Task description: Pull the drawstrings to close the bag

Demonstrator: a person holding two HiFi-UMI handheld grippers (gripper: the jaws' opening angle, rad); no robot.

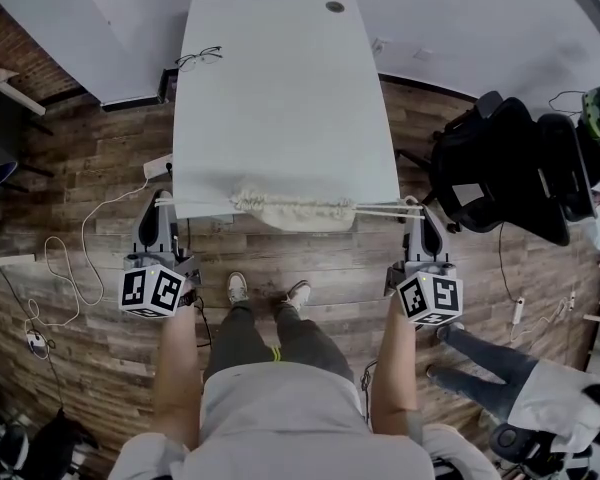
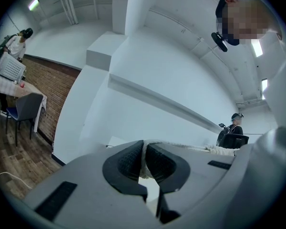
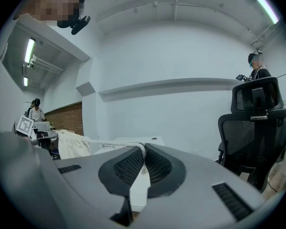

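We are judging the closing as well along: the cream cloth bag [image 1: 295, 213] is lying at the near edge of the white table [image 1: 280, 98], sagging a little over that edge, and its mouth is showing as a bunched, ruffled band rather than a gaping opening. The left gripper [image 1: 161, 200] is hanging just off the table's near left corner, its jaws clamped together on the left drawstring [image 2: 181, 146], which is running from the pads across to the bag, though the head view is hardly showing that cord. The right gripper [image 1: 412, 205] is hanging just past the near right corner, its jaws likewise pinched shut on the right drawstring [image 1: 380, 209], whose paired cords are stretching taut along the near edge from the bag's right end. What is remaining, we are guessing, is at most a last outward tug, since we cannot tell whether the gathers are fully cinched. Around us, a pair of eyeglasses [image 1: 198, 57] is resting near the far left corner and a round grommet [image 1: 335, 7] is sitting by the far edge, both well apart from the bag. A black office chair [image 1: 500, 168] is standing near the right gripper and may be crowding any wider pull, while a power strip [image 1: 156, 166] with a white cable is lying on the floor to the left.
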